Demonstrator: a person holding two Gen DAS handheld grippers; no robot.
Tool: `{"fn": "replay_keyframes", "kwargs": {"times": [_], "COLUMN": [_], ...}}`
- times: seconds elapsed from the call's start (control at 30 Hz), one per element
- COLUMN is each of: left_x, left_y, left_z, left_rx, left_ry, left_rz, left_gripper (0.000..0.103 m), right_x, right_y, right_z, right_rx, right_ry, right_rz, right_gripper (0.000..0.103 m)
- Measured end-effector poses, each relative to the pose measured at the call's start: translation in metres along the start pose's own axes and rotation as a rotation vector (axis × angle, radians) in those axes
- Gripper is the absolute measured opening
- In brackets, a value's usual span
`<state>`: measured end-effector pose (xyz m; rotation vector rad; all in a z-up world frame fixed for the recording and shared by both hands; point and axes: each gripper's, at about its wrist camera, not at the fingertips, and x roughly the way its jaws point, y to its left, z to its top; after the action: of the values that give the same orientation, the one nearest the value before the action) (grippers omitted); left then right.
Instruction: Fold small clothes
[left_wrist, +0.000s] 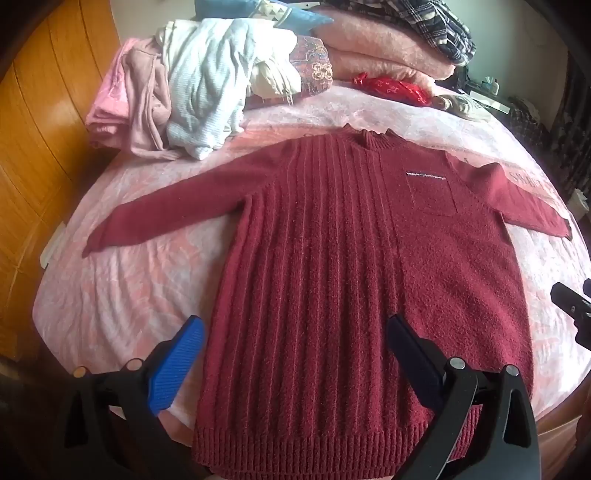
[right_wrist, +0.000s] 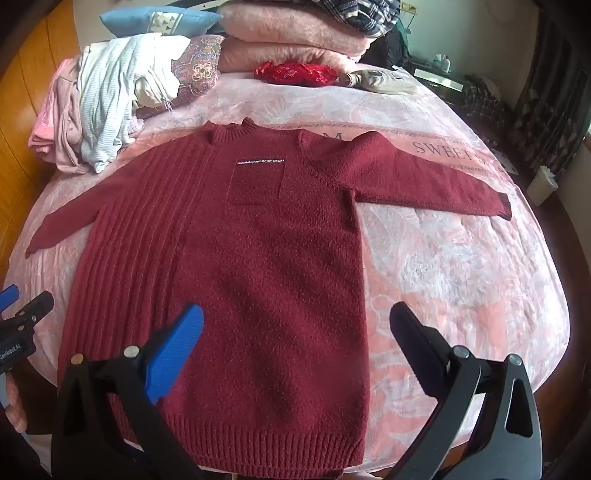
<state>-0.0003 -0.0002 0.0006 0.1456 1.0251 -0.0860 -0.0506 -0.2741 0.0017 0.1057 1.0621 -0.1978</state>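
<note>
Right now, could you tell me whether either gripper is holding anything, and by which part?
Nothing is held. The left gripper and right gripper both hang open above the red sweater, which lies flat.

pink bed (right_wrist: 461, 280) — red sweater (right_wrist: 258, 258) (flat), clothes pile (right_wrist: 107, 110)

We counted one dark red sweater (left_wrist: 332, 258) with two sleeves and one chest pocket (left_wrist: 432, 192), one pink bedspread (left_wrist: 129, 295), one heap of loose clothes (left_wrist: 192, 92), two folded pink blankets (left_wrist: 384, 48), one blue pillow (right_wrist: 155, 18), one red pouch (right_wrist: 295, 72), and two grippers: left gripper (left_wrist: 295, 339), right gripper (right_wrist: 295, 328).
</note>
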Motion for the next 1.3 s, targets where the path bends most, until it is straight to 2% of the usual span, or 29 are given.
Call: {"fn": "replay_keyframes", "kwargs": {"times": [0.2, 0.5, 1.3], "left_x": [-0.0054, -0.0016, -0.0006], "left_y": [-0.001, -0.0037, -0.002], "left_z": [-0.004, -0.0005, -0.0002], "left_rx": [0.003, 0.01, 0.012], "left_ry": [-0.028, -0.006, -0.01], "left_rz": [0.009, 0.013, 0.016], "left_gripper": [0.099, 0.099, 0.099], "right_x": [0.0019, 0.0013, 0.0015], "right_y": [-0.0008, -0.0025, -0.0041], "right_z": [0.001, 0.0004, 0.001], "right_rx": [-0.003, 0.002, 0.007], "right_ry": [-0.002, -0.002, -0.003], "right_rz": [0.001, 0.0, 0.0], "right_gripper": [0.1, 0.1, 0.1]}}
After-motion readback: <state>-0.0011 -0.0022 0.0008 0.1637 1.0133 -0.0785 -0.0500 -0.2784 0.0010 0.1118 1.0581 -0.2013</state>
